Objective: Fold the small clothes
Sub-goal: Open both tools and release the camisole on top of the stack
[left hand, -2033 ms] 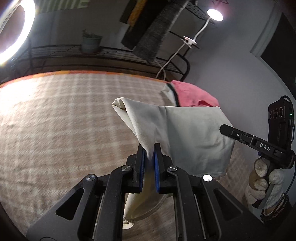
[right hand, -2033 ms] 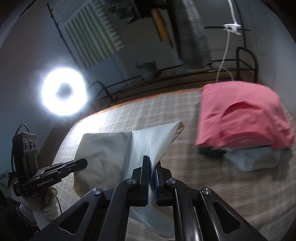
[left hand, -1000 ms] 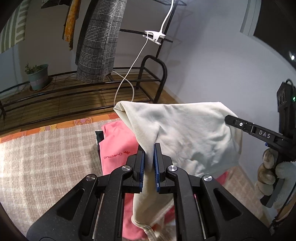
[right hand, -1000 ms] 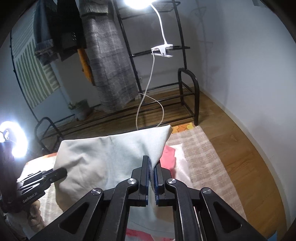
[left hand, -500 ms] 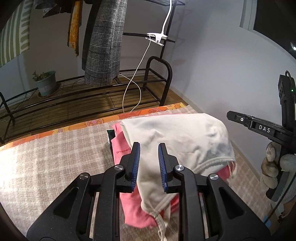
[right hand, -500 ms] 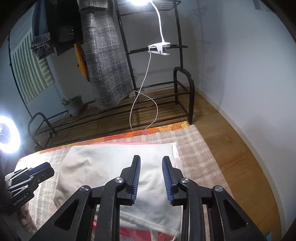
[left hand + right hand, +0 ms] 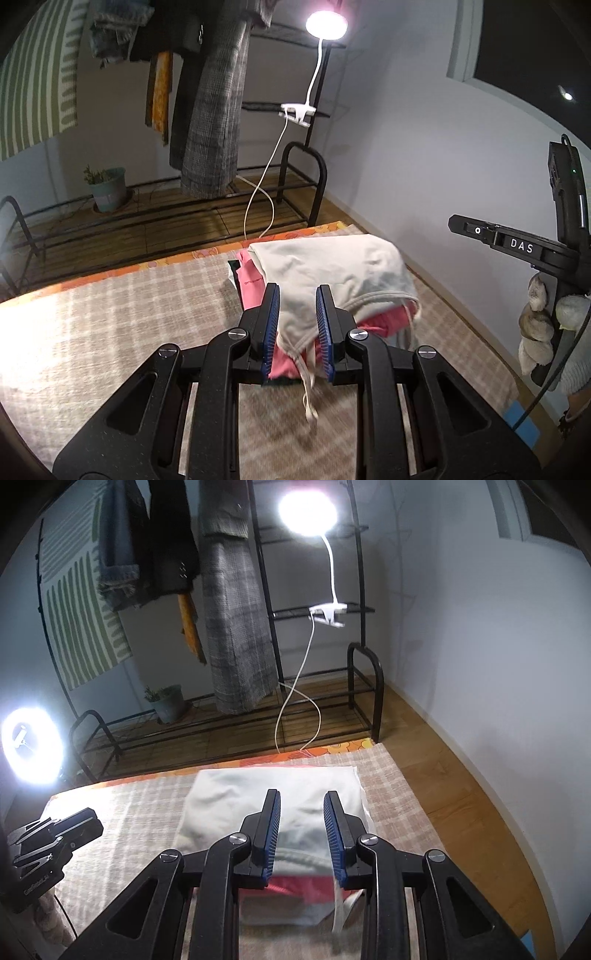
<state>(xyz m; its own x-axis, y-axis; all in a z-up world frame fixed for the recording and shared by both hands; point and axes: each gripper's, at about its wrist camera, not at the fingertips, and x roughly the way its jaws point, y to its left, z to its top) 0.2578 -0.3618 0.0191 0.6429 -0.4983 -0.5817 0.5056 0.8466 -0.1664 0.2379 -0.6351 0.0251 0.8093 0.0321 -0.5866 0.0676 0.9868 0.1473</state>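
A folded cream garment (image 7: 340, 273) lies on top of a stack of folded clothes, over a pink piece (image 7: 251, 291), at the right end of the checked cloth surface (image 7: 110, 332). Its drawstring (image 7: 308, 391) hangs off the near side. My left gripper (image 7: 297, 317) is open and empty just in front of the stack. My right gripper (image 7: 301, 821) is open and empty above the cream garment's (image 7: 273, 794) near edge. The pink piece (image 7: 295, 882) shows under it. The right gripper also shows at the right of the left wrist view (image 7: 491, 236), the left one at the left of the right wrist view (image 7: 59, 830).
A black clothes rack (image 7: 362, 686) with hanging clothes and a clip lamp (image 7: 306, 513) stands behind the surface. A ring light (image 7: 31, 746) glows at the left. A potted plant (image 7: 168, 701) sits on the rack's low shelf. Wooden floor and a white wall lie to the right.
Both grippers carried the cream garment to the stack on the right, opened and let it go on the pink piece. Since then they have drawn back a little, jaws wider.
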